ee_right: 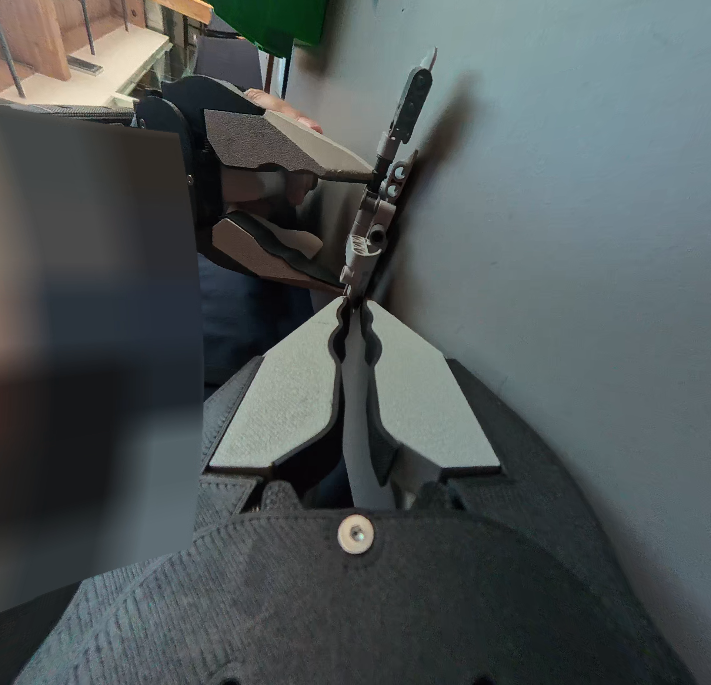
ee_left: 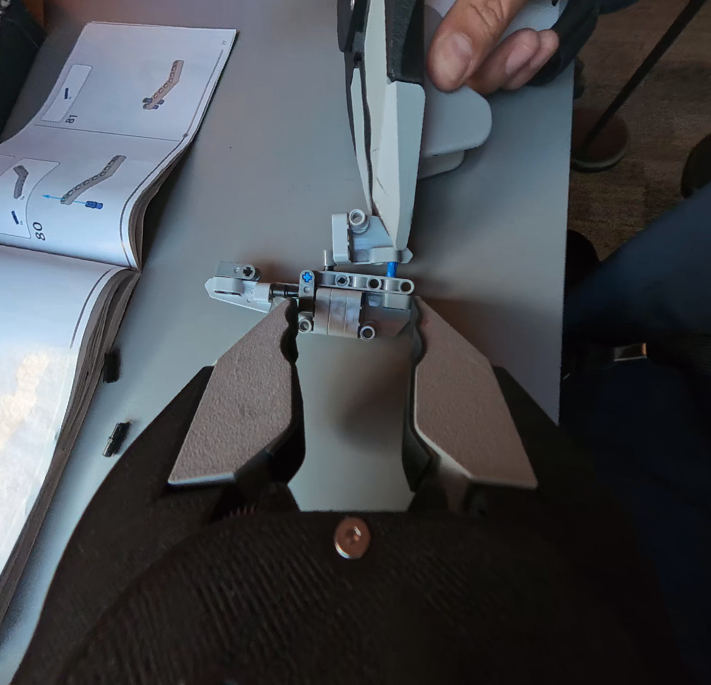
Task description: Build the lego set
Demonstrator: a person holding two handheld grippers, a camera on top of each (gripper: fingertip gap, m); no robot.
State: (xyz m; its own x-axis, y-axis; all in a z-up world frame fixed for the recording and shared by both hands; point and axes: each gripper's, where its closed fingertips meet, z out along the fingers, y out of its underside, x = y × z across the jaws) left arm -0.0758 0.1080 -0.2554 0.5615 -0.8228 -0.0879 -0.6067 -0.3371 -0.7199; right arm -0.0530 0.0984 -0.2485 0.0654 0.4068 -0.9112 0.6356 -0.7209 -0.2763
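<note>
A grey Lego assembly [ee_left: 346,312] with a blue cross axle end lies on the grey table [ee_left: 269,147]. My left gripper [ee_left: 352,308] is shut on it, one fingertip at each end of its body. My right gripper [ee_left: 396,243] comes down from above and is shut on a small grey sub-assembly [ee_left: 358,239]. A blue pin [ee_left: 391,268] on that sub-assembly touches the top beam of the assembly. In the right wrist view, my right gripper [ee_right: 356,303] is almost closed on the end of the grey parts [ee_right: 379,220], and the left gripper's fingers [ee_right: 292,147] close in from the left.
An open instruction booklet [ee_left: 96,166] lies at the left of the table. Two small black pins [ee_left: 111,366] [ee_left: 117,437] lie beside it. The table's edge [ee_left: 563,320] runs just right of the assembly. A person's hand [ee_left: 481,43] holds the right gripper. My two grippers' fingertips are within a few centimetres of each other.
</note>
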